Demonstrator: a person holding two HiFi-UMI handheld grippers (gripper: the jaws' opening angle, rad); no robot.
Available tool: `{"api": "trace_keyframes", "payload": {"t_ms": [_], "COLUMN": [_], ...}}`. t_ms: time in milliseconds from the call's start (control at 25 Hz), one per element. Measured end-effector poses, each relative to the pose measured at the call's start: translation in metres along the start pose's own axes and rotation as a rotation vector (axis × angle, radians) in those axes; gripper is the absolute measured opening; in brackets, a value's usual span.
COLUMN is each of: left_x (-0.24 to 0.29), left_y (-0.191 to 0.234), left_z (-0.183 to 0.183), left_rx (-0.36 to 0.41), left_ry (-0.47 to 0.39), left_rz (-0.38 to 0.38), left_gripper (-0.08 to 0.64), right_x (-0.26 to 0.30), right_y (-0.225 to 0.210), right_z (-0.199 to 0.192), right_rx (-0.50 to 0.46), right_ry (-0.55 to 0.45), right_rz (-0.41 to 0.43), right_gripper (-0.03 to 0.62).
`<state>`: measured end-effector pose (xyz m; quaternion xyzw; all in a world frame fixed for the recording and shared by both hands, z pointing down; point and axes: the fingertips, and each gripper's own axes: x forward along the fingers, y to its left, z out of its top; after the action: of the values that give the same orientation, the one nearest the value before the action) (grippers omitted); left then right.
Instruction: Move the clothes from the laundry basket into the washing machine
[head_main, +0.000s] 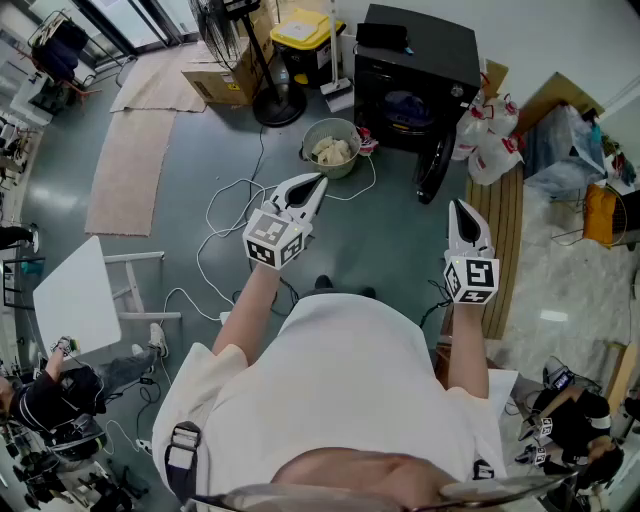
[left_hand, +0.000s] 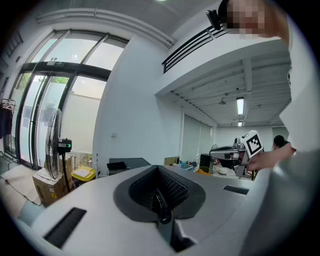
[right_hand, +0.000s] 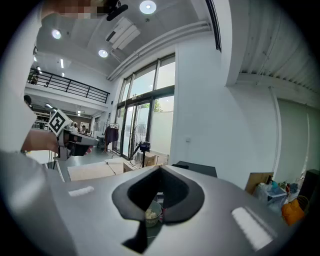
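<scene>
In the head view a round laundry basket (head_main: 332, 147) with pale clothes in it stands on the floor. To its right is a black washing machine (head_main: 415, 75) whose door (head_main: 437, 168) hangs open. I hold both grippers out level, well short of both. My left gripper (head_main: 318, 182) points at the basket and is shut on nothing. My right gripper (head_main: 459, 205) is also shut and empty, aimed below the open door. The right gripper view shows its closed tips (right_hand: 161, 167) and the basket (right_hand: 151, 215) in the hollow behind them. The left gripper view shows that gripper's tips (left_hand: 158, 167) meeting.
A standing fan (head_main: 275, 100), a cardboard box (head_main: 225, 80) and a yellow-lidded bin (head_main: 305, 30) stand behind the basket. White cables (head_main: 230, 210) loop over the floor in front. Plastic bags (head_main: 490, 135) and wooden boards (head_main: 505, 230) lie right of the machine. A white table (head_main: 75, 295) is at left.
</scene>
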<state>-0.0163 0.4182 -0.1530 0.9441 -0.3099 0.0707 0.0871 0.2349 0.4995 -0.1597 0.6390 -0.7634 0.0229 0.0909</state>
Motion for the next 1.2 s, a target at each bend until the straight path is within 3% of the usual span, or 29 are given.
{"api": "trace_keyframes", "payload": {"t_ms": [640,1200], "left_x": [0.007,0.001], "left_y": [0.009,0.058], "left_z": [-0.008,-0.02], "left_rx": [-0.013,-0.026], "left_ry": [0.026,0.053], "left_rz": [-0.014,-0.059], "left_gripper": [0.006,0.006], "right_x": [0.012,0.051], "right_y": [-0.001,0.038], "right_z": [-0.006,-0.014], "right_rx": [0.011,0.017], "right_ry": [0.026,0.068], "right_rz": [-0.025,-0.045], "right_gripper": [0.011,0.011]}}
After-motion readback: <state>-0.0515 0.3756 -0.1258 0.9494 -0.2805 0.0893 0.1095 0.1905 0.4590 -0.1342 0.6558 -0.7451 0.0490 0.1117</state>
